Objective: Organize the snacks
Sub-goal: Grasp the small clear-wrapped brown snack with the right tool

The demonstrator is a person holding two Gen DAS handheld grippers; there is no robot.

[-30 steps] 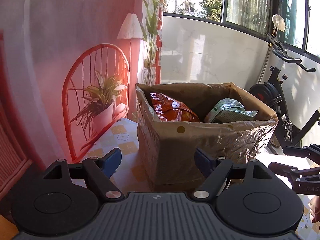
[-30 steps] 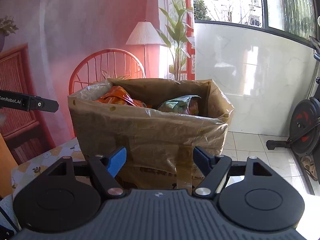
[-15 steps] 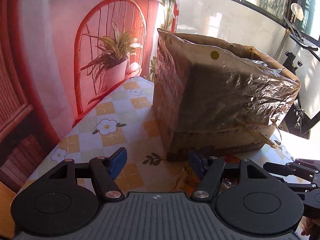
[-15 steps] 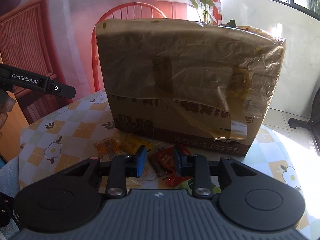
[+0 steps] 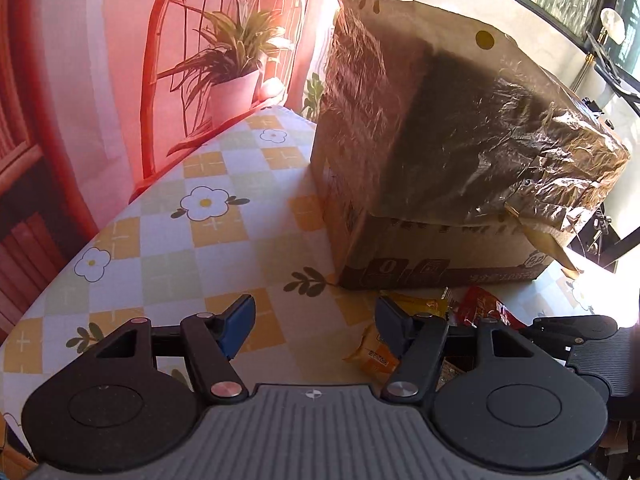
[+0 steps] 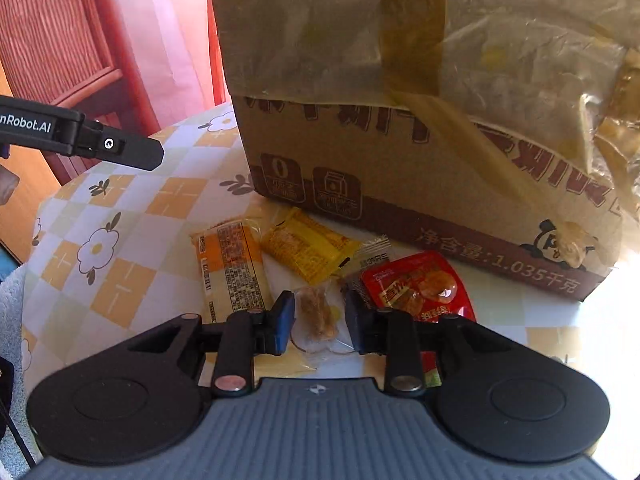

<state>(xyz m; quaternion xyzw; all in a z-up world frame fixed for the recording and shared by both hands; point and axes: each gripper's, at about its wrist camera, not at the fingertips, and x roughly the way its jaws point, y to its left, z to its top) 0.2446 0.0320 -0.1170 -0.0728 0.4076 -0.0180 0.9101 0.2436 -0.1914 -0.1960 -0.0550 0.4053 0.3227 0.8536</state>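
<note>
A clear snack packet [image 6: 318, 314] lies low centre between the right tongs [image 6: 318, 318], which have just narrowed around it; contact unclear. Left tongs [image 5: 314, 326] gape over bare desk [image 5: 168, 248], empty.

Brown box [image 6: 360, 168], red packet [image 6: 420, 284], yellow packet [image 6: 308, 248], flowered checked tablecloth [image 6: 132, 240].

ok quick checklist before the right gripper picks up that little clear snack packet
1. Clear snack packet between the right gripper fingers: ok; the jaws have just been closing.
2. Pads pressing on it: cannot tell.
3. Red packet clear of the grip: not ok, it touches one finger.
4. Left gripper open and empty: ok.
5. Cardboard box upright, close behind: ok.
6. Room left inside the box: cannot tell.
</note>
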